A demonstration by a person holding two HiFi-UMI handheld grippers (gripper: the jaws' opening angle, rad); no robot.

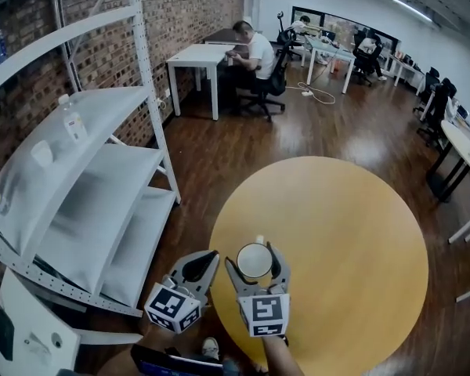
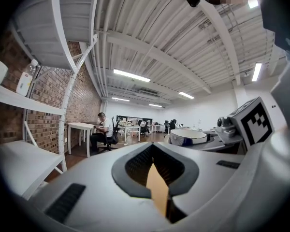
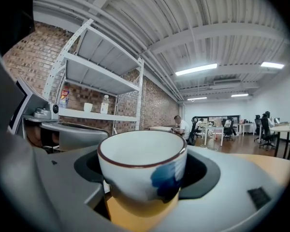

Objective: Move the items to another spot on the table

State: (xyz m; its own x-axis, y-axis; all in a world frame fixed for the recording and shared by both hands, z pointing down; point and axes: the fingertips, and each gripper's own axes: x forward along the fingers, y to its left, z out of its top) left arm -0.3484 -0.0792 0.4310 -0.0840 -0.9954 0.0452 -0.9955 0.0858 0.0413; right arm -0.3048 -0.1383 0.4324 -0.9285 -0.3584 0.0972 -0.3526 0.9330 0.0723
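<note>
From overhead, the head view looks steeply down on the round table (image 1: 352, 233), with the left gripper (image 1: 210, 257) and right gripper (image 1: 254, 258) close at its lower edge. Each gripper view sits low behind its own jaws, looking level across the room. The right one has the cup (image 3: 142, 170) close up in front of it; the left catches that cup off to its right. All three share the shelves (image 1: 86, 171) and the seated person (image 1: 254, 53).

Open round table (image 1: 352, 257) ahead (shelf rack (image 1: 102, 202) leftward)

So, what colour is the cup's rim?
Dark brown; the cup shows best in the right gripper view.
</note>
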